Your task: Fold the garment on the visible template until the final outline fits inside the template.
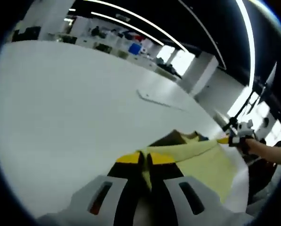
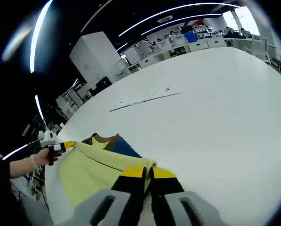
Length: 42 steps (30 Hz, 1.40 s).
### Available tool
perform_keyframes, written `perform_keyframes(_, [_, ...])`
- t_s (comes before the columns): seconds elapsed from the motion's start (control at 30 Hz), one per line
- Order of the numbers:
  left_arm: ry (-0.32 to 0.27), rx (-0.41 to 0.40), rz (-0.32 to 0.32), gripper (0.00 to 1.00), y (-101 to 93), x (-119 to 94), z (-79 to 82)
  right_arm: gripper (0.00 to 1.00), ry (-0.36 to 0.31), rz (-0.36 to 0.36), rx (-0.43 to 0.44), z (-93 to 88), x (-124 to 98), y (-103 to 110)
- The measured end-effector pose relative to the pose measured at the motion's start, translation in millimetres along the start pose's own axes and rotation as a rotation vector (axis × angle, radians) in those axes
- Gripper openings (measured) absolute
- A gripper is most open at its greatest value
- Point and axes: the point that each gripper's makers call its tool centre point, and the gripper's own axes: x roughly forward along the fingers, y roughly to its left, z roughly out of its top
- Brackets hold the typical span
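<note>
Holding a pale yellow garment [image 1: 204, 162] stretched between our two grippers, we seem to be partway through a fold, with one edge lifted clear of the white table [image 1: 60, 108]. On the left, the left gripper [image 1: 145, 158] has its yellow-tipped jaws pressed together on the cloth's near edge, which runs taut away to the right. At the far end of that edge, in the left gripper view, the right gripper [image 1: 225, 140] pinches the other corner, with a hand [image 1: 262, 149] behind it. We judge the two pinches are set at opposite ends so the edge stays straight and can be carried over as one line.

In the right gripper view the same arrangement is mirrored: the left gripper [image 2: 67, 144] sits at the left, held by a hand [image 2: 39, 159], and the garment [image 2: 91, 167] spreads from it towards the right gripper [image 2: 147, 171], whose jaws are closed on the fabric. A brown and blue part [image 2: 114, 143] shows beside the collar; we cannot tell whether it is lining or something beneath.

Further along the table lies a thin pale outline, the template [image 2: 142, 100], well apart from the garment. Nothing stands between them. Beyond the table edge are desks and a white cabinet [image 2: 95, 59], all far off. We judge the garment has yet to be brought to the template.
</note>
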Motion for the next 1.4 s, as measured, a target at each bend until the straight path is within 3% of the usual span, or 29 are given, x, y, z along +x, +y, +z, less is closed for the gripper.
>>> perform_keyframes(0.23, [0.033, 0.215, -0.011, 0.29, -4.6, -13.3, 4.3, 0.37, 0.008, 0.014, -0.232, 3.2, -10.6, 6.7])
perform_keyframes(0.47, [0.078, 0.473, -0.057, 0.41, -12.0, -16.9, 8.4, 0.46, 0.044, 0.035, -0.43, 5.3, -14.6, 10.2])
perform_keyframes(0.6, [0.143, 0.613, -0.051, 0.44, -7.0, -16.0, 4.9, 0.51, 0.07, 0.042, -0.516, 5.5, -14.0, 10.0])
perform_keyframes(1.0, [0.222, 0.952, -0.063, 0.35, -7.3, -4.3, 9.2, 0.42, 0.152, 0.023, -0.836, 3.1, -10.0, 4.3])
perform_keyframes(1.4, [0.27, 1.117, -0.077, 0.28, -7.5, 2.7, 1.1, 0.26, 0.173, 0.004, -1.032, 4.7, -2.6, 3.1])
